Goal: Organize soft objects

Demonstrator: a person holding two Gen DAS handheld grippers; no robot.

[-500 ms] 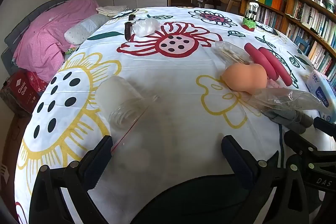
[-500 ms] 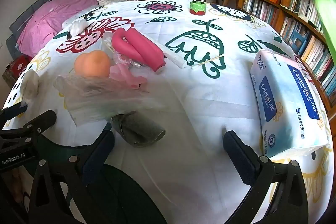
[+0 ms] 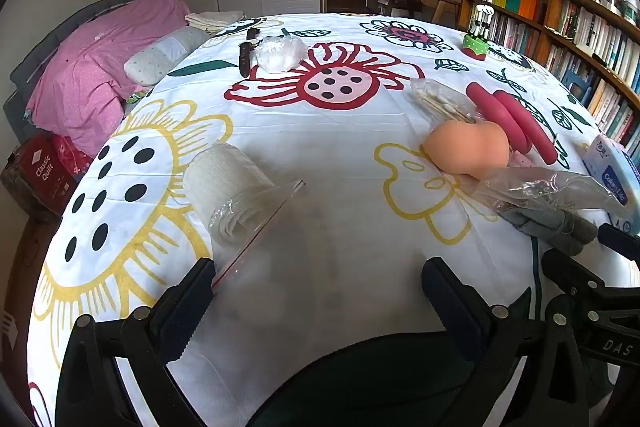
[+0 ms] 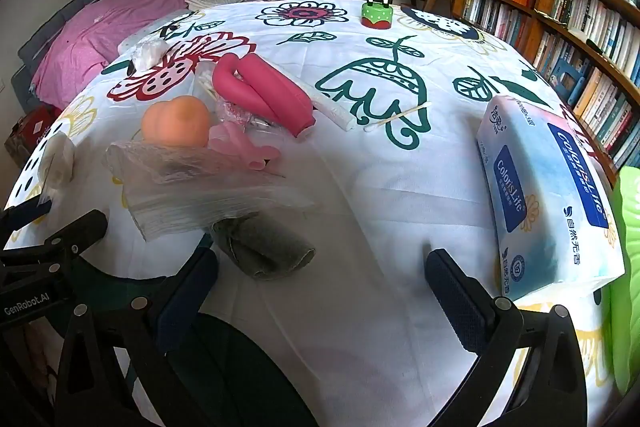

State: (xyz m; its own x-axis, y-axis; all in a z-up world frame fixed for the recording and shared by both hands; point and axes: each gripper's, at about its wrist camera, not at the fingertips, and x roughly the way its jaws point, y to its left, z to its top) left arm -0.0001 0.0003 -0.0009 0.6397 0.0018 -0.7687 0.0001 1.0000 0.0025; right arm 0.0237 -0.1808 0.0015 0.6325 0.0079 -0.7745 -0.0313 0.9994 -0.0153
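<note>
My left gripper [image 3: 320, 291] stands open over the floral tablecloth, nothing between its fingers. Just ahead to its left lies a white bandage roll [image 3: 228, 187] in a clear zip bag. An orange sponge [image 3: 468, 151] and pink foam rollers [image 3: 516, 123] lie ahead right. My right gripper [image 4: 320, 287] is open too, with bare cloth between its fingers. A rolled grey cloth [image 4: 264, 247] lies right by its left finger, partly under a stack of clear plastic bags [image 4: 200, 191]. Behind them sit the orange sponge [image 4: 178, 123] and the pink foam rollers [image 4: 264, 91].
A tissue pack [image 4: 548, 195] lies to the right, and a green shape [image 4: 628, 267] fills the right edge. A toy giraffe [image 4: 378, 11] stands at the back. A bag of white cotton [image 3: 280, 53] and a watch [image 3: 245, 55] lie far left. Bookshelves line the right wall.
A green shape at the right edge of the right wrist view has dropped from high to low. Both grippers and the things on the table have kept still.
</note>
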